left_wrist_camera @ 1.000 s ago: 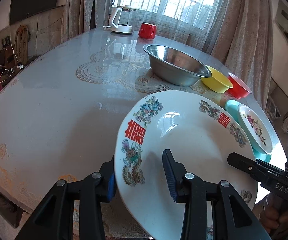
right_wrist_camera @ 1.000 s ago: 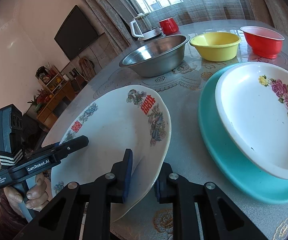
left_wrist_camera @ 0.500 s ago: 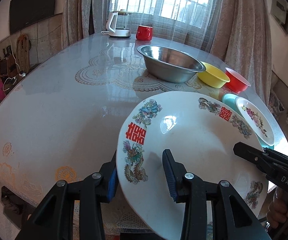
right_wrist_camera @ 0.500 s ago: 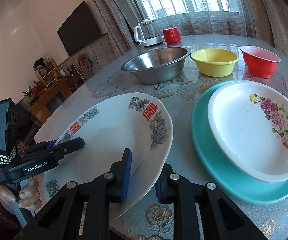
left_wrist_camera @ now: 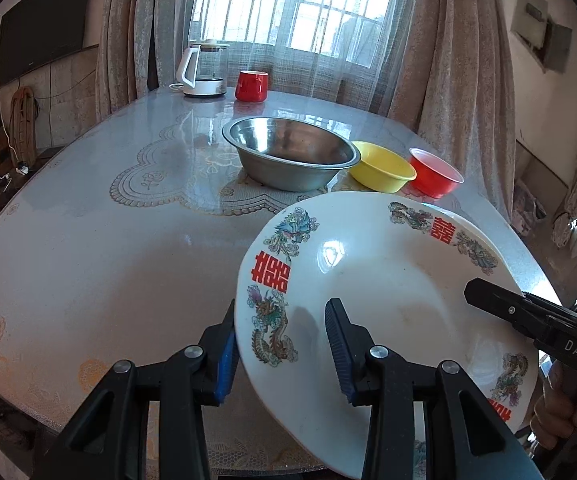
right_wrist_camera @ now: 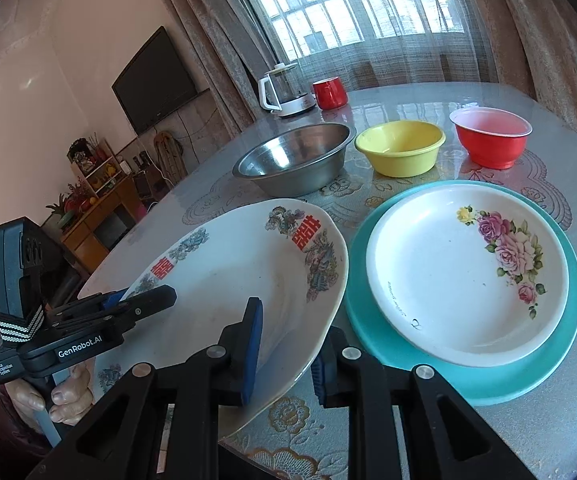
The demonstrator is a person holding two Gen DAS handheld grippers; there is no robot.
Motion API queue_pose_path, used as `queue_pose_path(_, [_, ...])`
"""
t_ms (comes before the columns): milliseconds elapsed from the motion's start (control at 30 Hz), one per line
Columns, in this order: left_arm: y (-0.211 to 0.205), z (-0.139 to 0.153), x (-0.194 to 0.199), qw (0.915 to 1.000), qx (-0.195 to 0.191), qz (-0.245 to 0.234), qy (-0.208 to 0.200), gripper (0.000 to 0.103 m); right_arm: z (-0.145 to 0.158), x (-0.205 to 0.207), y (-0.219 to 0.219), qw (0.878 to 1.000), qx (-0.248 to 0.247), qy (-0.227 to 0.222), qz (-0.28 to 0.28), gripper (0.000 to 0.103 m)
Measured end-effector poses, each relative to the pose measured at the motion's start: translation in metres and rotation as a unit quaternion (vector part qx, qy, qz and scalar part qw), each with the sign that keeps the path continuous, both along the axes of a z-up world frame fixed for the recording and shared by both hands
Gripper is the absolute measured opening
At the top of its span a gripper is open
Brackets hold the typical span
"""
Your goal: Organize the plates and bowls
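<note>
A large white plate with red characters and dragon prints is held in the air above the table's near edge. My left gripper is shut on its left rim. My right gripper is shut on its right rim. Each gripper shows in the other's view, the right one and the left one. To the right, a white rose plate lies on a teal plate. Behind stand a steel bowl, a yellow bowl and a red bowl.
A white kettle and a red mug stand at the far edge of the glass-topped round table. Curtains and a window are behind. A television and shelves stand at the left wall.
Both grippers have lifted the dragon plate higher and pulled it back toward the near edge. The rose and teal plates have left the left wrist view.
</note>
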State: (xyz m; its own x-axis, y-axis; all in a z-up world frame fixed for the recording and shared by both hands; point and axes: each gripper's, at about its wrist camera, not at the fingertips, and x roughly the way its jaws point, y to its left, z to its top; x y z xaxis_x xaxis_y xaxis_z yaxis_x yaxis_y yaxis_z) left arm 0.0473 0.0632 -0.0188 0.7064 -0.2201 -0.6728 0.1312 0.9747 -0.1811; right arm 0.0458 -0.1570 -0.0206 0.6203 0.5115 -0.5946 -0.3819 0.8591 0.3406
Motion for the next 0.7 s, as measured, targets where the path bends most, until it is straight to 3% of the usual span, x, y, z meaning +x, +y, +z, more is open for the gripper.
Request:
queue_pose_path(300, [-0.05, 0.026, 0.026, 0.9987, 0.005, -0.042, -0.026, 0.04, 0.023, 0.001, -0.042, 0.998, -0.016, -0.035, -0.058, 0.021])
queue_pose_path(433, [-0.071, 0.028, 0.044, 0.9981, -0.007, -0.06, -0.014, 0.04, 0.026, 0.007, -0.064, 0.996, -0.018, -0.032, -0.085, 0.021])
queue_pose_path(700, [-0.117, 0.025, 0.071, 0.9966, 0.008, -0.082, -0.008, 0.04, 0.028, 0.023, -0.097, 0.99, -0.052, -0.031, -0.124, 0.021])
